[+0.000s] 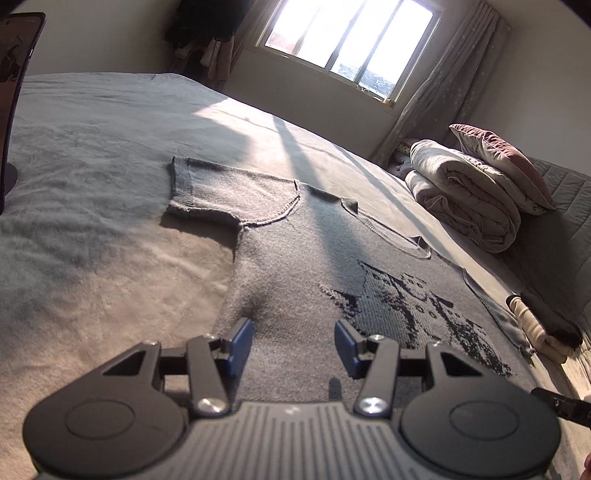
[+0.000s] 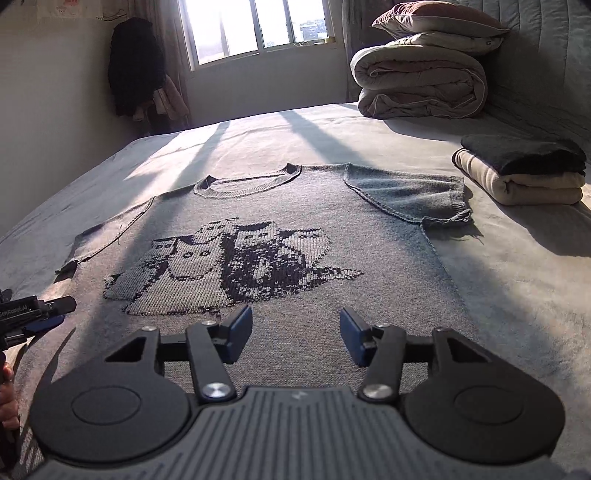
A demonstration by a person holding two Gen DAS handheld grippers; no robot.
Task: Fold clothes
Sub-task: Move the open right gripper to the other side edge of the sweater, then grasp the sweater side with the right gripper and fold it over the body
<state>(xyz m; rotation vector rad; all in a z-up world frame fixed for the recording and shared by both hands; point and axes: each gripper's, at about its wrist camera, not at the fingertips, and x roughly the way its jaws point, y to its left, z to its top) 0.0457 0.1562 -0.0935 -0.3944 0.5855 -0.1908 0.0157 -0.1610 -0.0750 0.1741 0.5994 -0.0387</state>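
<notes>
Sunlit and striped with window-bar shadows, a wide bed [image 2: 517,280] covered in grey plush fabric is seen under both grippers. Above the lower hem area of a grey knitted short-sleeved sweater [image 2: 369,236], the right gripper [image 2: 295,334] is held with its blue-padded jaws spread apart and nothing pinched between them. The left gripper [image 1: 293,345] is likewise held over the sweater's lower left part, jaws spread and empty, with only knit fabric seen in the gap. The sweater is laid flat, front up, in the middle of the bed, its neckline turned toward the window [image 2: 255,26] and both sleeves spread outward; a dark knitted cat pattern [image 2: 229,266] is shown on its chest. Just beyond the sweater's right sleeve, a folded stack of black and cream clothes [image 2: 524,173] is placed. Farther back, a rolled duvet [image 2: 417,85] topped by a pillow [image 2: 439,18] is seen against the quilted headboard [image 2: 546,66].
</notes>
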